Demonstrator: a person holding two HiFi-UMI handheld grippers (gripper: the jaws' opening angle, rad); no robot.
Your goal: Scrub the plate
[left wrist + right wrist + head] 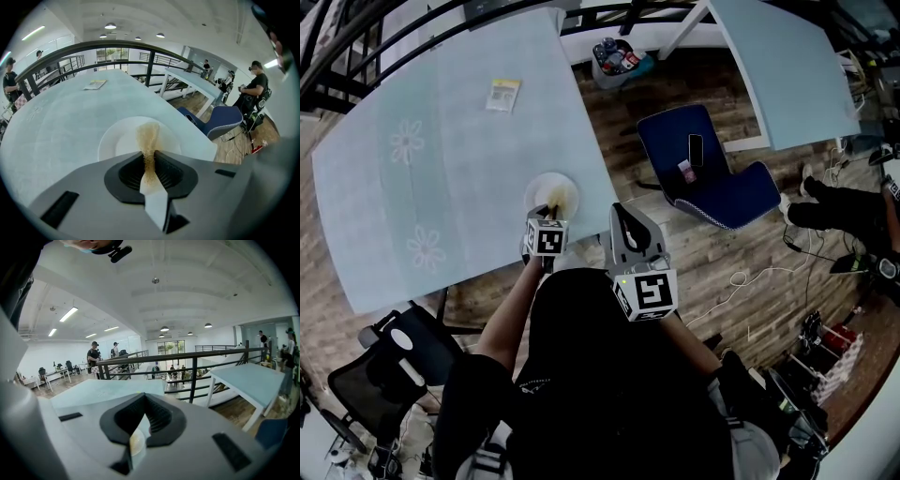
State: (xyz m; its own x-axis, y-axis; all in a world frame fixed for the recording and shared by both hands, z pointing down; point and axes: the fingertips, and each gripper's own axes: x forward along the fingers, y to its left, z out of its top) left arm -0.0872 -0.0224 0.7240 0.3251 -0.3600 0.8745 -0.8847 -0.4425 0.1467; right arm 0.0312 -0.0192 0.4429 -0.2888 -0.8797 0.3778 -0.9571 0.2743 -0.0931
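Observation:
A white plate lies near the right front edge of the pale blue table. My left gripper is shut on a tan scrubbing sponge whose tip reaches over the plate. In the left gripper view the sponge sticks out of that gripper above the plate. My right gripper hangs off the table's edge to the right of the plate, jaws together and holding nothing. In its own view the right gripper shows only a sliver of plate through the slit.
A yellow packet lies further back on the table. A blue chair with a phone on it stands to the right, a small bin behind it, a second table beyond. A black chair is at lower left.

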